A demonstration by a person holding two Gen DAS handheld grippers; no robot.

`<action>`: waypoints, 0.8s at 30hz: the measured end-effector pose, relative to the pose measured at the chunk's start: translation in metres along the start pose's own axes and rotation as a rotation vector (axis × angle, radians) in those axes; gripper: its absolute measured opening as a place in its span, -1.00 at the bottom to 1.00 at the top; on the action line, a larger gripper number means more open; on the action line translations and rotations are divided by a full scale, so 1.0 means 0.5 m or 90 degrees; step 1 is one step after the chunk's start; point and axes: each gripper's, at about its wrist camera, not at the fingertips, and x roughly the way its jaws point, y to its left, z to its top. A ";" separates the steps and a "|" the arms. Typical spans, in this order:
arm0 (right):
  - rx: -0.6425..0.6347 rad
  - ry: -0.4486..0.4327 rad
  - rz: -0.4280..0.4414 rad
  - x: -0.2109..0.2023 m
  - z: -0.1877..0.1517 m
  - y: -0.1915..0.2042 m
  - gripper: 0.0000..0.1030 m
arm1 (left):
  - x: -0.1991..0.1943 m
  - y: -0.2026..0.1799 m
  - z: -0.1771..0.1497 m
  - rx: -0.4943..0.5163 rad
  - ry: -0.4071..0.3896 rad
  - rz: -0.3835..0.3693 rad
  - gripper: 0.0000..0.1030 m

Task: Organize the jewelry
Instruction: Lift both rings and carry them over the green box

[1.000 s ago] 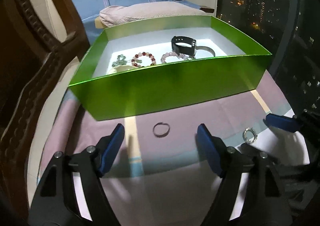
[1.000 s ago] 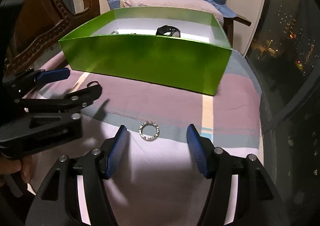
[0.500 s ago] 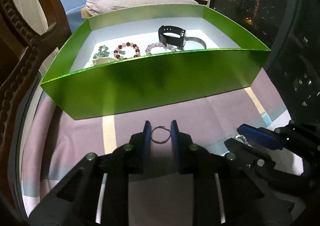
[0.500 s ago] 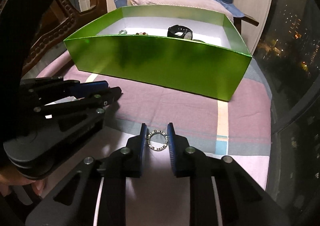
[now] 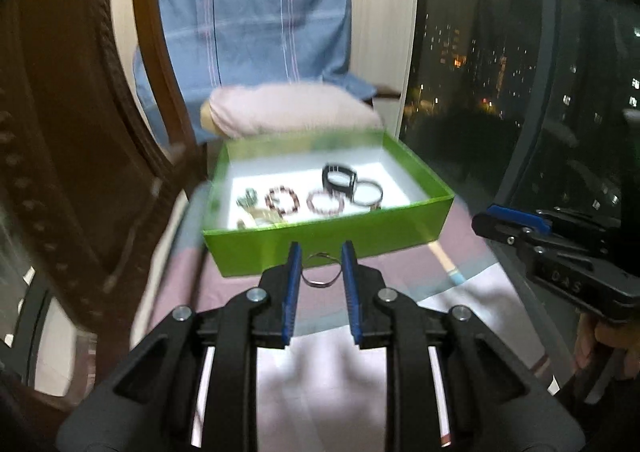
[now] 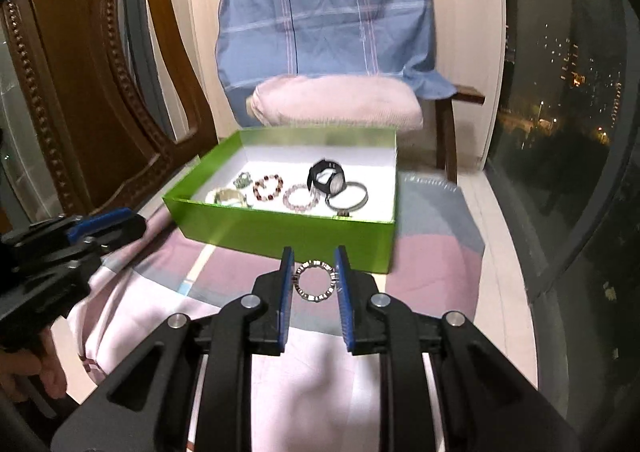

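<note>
My left gripper (image 5: 321,256) is shut on a thin metal ring (image 5: 320,272) and holds it raised above the cloth, in front of the green box (image 5: 332,236). My right gripper (image 6: 314,262) is shut on a studded silver ring (image 6: 316,281), also lifted, near the box's (image 6: 288,232) front wall. Inside the box lie a black watch (image 6: 326,177), a metal bangle (image 6: 348,199), a dark red bead bracelet (image 6: 268,187), a pink bead bracelet (image 6: 300,199), a green piece (image 6: 242,179) and a pale bangle (image 6: 226,196). Each gripper shows at the edge of the other's view.
The box stands on a pink, grey and white cloth (image 6: 436,252) over the table. A carved wooden chair back (image 6: 88,83) rises at the left. A chair with a pink cushion (image 6: 336,101) and blue cloth (image 6: 328,7) stands behind. A dark window (image 6: 560,111) is on the right.
Both grippers closed on their rings a second ago and have since lifted them off the cloth. The views now look down into the box from higher up.
</note>
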 end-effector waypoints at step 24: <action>0.024 -0.042 0.001 0.000 0.042 -0.019 -0.60 | 0.038 0.015 0.033 -0.029 0.008 -0.003 -0.60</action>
